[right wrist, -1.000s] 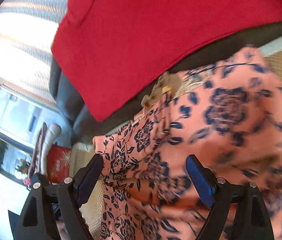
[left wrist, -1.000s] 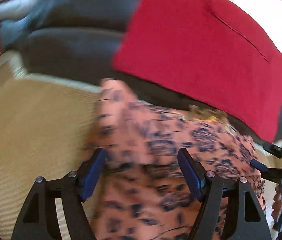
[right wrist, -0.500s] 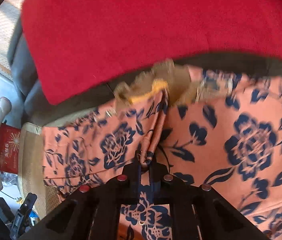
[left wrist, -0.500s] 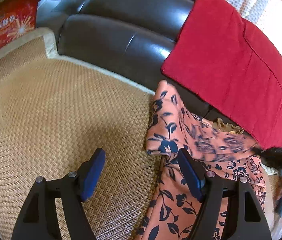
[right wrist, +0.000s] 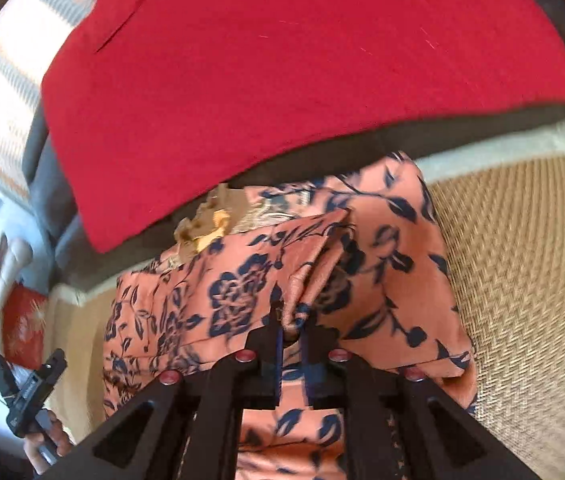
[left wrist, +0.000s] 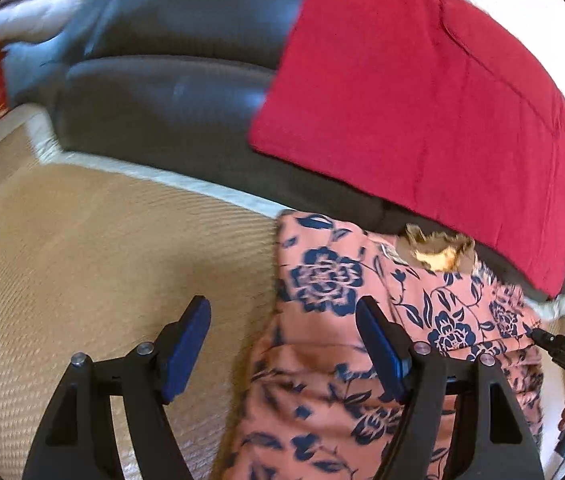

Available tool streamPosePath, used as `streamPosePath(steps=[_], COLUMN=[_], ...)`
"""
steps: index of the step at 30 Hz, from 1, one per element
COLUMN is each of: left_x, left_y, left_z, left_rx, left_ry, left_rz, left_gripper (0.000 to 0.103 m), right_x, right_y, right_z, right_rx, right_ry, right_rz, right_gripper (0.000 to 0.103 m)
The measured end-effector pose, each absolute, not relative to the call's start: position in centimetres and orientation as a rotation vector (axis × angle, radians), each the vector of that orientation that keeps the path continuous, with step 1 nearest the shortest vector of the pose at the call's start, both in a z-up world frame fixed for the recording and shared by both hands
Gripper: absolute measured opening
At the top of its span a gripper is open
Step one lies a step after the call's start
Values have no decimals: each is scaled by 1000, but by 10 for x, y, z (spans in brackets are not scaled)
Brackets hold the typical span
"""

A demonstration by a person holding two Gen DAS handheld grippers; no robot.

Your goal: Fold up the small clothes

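2 grippers work the floral garment [left wrist: 362, 320] on the woven mat [left wrist: 82, 260]: right gripper [right wrist: 290, 328] clenched on a raised fold to carry it; left gripper [left wrist: 282, 344] spread wide, straddling its left edge.

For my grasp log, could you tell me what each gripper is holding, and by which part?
The right tongs pinch a raised fold of the floral garment. The left tongs are open, holding nothing.
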State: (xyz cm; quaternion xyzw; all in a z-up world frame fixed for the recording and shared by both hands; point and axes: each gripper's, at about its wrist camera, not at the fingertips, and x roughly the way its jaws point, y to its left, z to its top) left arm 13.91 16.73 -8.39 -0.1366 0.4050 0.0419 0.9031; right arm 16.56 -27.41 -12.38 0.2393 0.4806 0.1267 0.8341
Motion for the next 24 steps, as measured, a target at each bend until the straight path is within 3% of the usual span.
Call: streamPosePath(steps=[4,7,10,12,14,16,20,24], left_x=[170,184,181,179,177,177,177,181], left_y=[147,139,139,141,143,146,150,155], left_z=[-112,-141,-145,-143,-139,-139,-140,-124], left_rx=[-163,-72,-60,-67,-82,-92,-66,-123], left_ry=[936,1044,1036,1037,1030,1033,1058,1001], left_rz=[119,153,144,146,146,149,141,135], left_gripper=[76,76,76,76,76,76,76,76], right_x=[166,163,165,172,185,198,221,218], right_y=[-269,-285,-287,-271,-246,-238,-245,-240], right_z=[-124,-108,-88,-79,-81,-94,-154,-126], right_rx=[447,463,545,540,573,598,668,643], right_ry=[1047,996,916,918,922,941,1159,1038], right_rz=[216,128,225,330,447,469,298,343], right_gripper=[20,21,21,35,82,82,81,83])
